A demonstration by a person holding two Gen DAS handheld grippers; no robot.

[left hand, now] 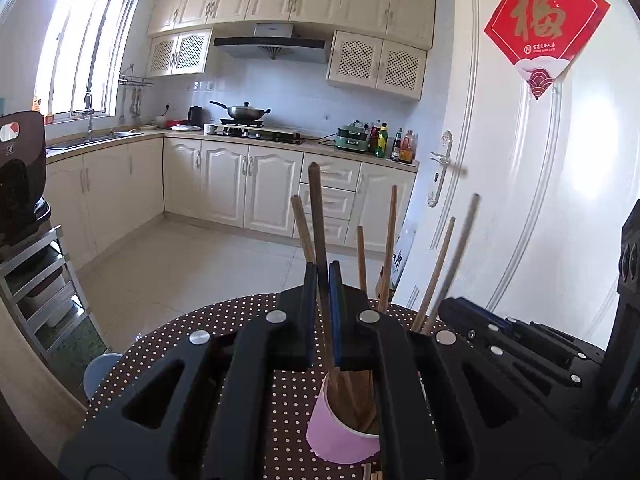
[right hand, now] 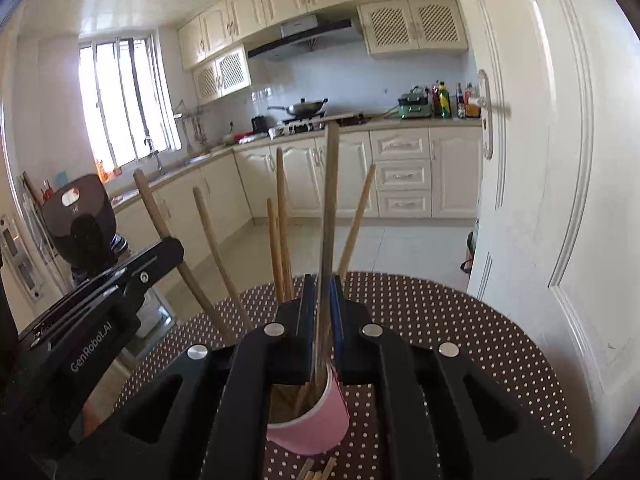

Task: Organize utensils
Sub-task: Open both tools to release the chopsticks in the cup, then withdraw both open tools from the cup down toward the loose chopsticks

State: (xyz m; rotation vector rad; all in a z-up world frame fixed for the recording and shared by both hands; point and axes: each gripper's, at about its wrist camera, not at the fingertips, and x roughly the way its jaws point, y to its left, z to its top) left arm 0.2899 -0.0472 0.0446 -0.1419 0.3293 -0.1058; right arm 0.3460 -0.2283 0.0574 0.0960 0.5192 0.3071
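Pink cup (left hand: 340, 428) of chopsticks on near edge of dotted table (left hand: 188, 344); left gripper (left hand: 323, 276) clamped on dark chopstick (left hand: 318, 216), right gripper (right hand: 323, 292) clamped on grey chopstick (right hand: 330, 200), both tips in cup

Left gripper (left hand: 323, 276) clamps a dark chopstick (left hand: 319, 220) above the pink cup (left hand: 338, 436).

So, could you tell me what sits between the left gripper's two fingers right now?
In the left wrist view, the left gripper is shut on one dark chopstick, whose lower end reaches into the pink cup.
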